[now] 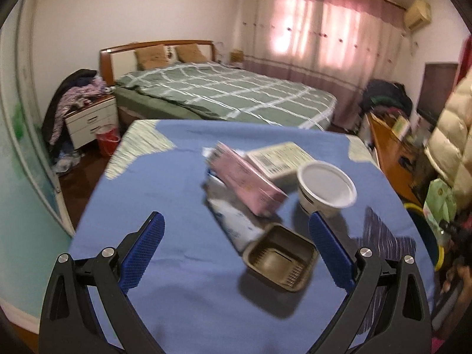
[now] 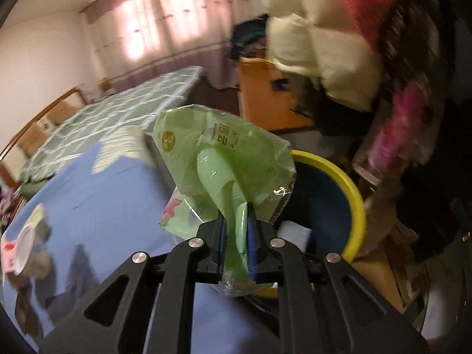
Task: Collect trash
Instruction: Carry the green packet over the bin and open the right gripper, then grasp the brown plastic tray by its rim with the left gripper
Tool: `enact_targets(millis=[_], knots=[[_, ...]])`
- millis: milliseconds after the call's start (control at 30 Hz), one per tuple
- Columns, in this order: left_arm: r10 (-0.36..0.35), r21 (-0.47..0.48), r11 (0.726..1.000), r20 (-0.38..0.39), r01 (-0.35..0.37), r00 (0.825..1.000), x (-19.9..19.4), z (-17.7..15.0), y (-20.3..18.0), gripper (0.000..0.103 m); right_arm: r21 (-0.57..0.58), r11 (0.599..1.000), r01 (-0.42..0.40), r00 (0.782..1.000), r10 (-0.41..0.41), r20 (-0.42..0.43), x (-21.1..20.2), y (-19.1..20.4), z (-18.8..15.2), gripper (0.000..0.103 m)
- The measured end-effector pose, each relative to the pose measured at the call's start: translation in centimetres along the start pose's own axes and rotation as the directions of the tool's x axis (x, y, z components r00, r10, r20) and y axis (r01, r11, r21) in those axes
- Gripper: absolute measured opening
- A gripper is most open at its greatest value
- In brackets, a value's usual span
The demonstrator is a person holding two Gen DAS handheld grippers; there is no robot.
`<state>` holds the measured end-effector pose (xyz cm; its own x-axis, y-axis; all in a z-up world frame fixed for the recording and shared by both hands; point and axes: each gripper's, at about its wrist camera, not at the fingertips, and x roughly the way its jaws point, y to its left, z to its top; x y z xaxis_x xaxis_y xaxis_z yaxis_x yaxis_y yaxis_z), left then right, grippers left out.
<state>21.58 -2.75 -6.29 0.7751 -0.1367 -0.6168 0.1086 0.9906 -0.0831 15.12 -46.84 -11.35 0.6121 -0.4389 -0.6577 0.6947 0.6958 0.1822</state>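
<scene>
Trash half-cleared: right gripper (image 2: 236, 230) fingers pinch a green wrapper (image 2: 224, 159) near the bin (image 2: 354, 194), lower right. Left gripper (image 1: 236, 236) gapes, empty, over tray (image 1: 280, 256), cup (image 1: 326, 184) and cartons (image 1: 244, 181) on the bench (image 1: 183, 253).

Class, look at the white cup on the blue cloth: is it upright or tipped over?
Upright. The white cup stands on the blue cloth with its round mouth facing up.
</scene>
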Motion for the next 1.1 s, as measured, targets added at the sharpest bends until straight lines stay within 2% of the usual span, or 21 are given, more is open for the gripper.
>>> enact_targets(millis=[67,167,367,467,733,1100], knots=[[-0.015,0.019,1.000,-0.014,0.015,1.000,0.7,-0.3,-0.6,0.097,0.060,0.998,0.006,1.000,-0.005,-0.023,0.8,-1.4,-0.3,0.029],[-0.042,0.038,0.998,-0.034,0.043,0.999,1.8,-0.5,-1.0,0.097,0.116,0.993,0.008,0.999,-0.003,-0.042,1.3,-2.5,-0.3,0.040],[-0.085,0.071,0.993,-0.076,0.090,0.994,3.1,-1.3,-1.6,0.097,0.092,0.996,0.016,0.999,-0.012,-0.041,0.9,-1.6,-0.5,0.060],[-0.097,0.082,0.991,-0.103,0.106,0.990,3.7,-1.5,-1.8,0.097,0.073,0.997,0.012,0.999,-0.010,-0.035,0.6,-1.0,-0.7,0.063],[-0.115,0.143,0.980,-0.175,0.141,0.978,4.7,-2.4,-2.6,0.097,0.082,0.997,-0.005,0.999,0.009,-0.045,0.8,-1.1,-0.5,0.066],[-0.087,0.163,0.978,-0.255,0.131,0.963,7.3,-3.2,-3.4,0.096,0.080,0.996,-0.027,0.999,0.030,-0.033,0.3,-1.1,-0.5,0.069]])
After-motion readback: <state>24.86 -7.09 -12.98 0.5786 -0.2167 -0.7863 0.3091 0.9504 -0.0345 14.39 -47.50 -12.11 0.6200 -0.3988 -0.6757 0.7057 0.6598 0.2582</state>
